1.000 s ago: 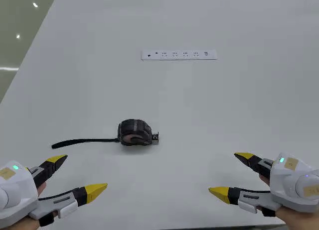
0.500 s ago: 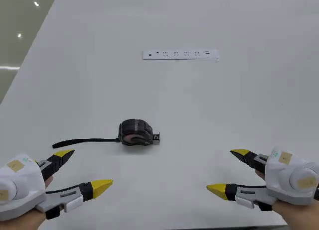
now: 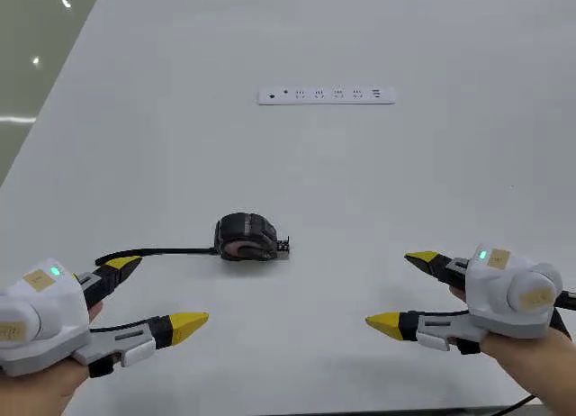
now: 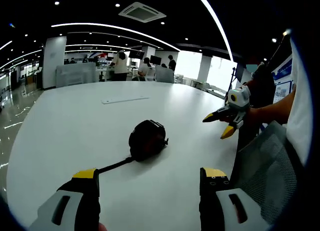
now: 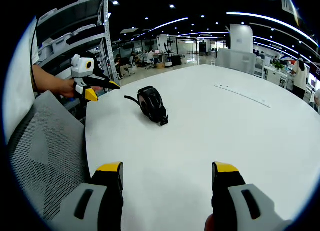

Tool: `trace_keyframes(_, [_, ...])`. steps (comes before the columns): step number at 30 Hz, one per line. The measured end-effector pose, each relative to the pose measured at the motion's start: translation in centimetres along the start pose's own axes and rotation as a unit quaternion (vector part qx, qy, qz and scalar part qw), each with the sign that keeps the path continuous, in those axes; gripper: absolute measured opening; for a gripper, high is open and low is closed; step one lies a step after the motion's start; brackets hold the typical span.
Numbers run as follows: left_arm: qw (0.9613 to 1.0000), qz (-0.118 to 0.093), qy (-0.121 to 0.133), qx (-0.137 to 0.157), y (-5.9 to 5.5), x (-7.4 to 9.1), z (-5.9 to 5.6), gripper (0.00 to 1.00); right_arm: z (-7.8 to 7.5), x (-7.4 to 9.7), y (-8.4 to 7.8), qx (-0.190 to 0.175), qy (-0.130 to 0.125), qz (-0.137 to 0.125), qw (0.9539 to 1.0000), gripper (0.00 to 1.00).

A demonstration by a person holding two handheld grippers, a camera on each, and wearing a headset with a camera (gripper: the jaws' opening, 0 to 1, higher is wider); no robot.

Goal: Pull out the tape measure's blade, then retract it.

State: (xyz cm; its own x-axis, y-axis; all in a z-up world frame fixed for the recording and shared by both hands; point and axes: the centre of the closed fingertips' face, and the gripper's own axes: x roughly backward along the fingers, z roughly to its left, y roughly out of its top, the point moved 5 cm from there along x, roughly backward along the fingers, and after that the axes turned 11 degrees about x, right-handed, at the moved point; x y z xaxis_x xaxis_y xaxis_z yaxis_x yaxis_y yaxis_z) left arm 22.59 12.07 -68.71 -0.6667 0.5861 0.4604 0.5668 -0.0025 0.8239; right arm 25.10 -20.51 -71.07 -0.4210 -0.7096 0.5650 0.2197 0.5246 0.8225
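The tape measure (image 3: 245, 239) is lying on the white table (image 3: 378, 191), between the two grippers and a little farther from the person, its black strap (image 3: 157, 251) trailing out toward the left gripper (image 3: 168, 290). Both grippers are hovering over the table's near edge with jaws spread wide, gripping nothing (the right gripper (image 3: 390, 288) is sitting well apart from the case). A power strip (image 3: 326, 95) is resting farther back.

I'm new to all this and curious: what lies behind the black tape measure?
Farther back on the white table, well apart from the tape measure, lies a white power strip. The patch of table directly under the tape measure is covered.
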Motion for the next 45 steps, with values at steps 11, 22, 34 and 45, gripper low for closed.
trace_keyframes(11, [0.9999,0.008,-0.005,-0.012,0.6,-1.3,0.5,0.79,0.1,-1.9,0.9,0.008,0.017,-0.006,0.9998,0.68])
trace_keyframes(22, [0.9987,0.026,-0.027,-0.035,1.1,-3.2,0.5,0.78,-0.5,-3.3,1.3,0.015,0.031,-0.005,0.9994,0.68])
trace_keyframes(34, [0.9956,0.051,-0.051,-0.059,1.5,-5.5,0.4,0.77,-0.7,-5.2,2.0,0.022,0.047,-0.003,0.9986,0.68])
trace_keyframes(45, [0.9930,0.068,-0.066,-0.071,1.4,-7.0,0.6,0.75,-0.8,-7.0,2.4,0.035,0.070,0.001,0.9969,0.68])
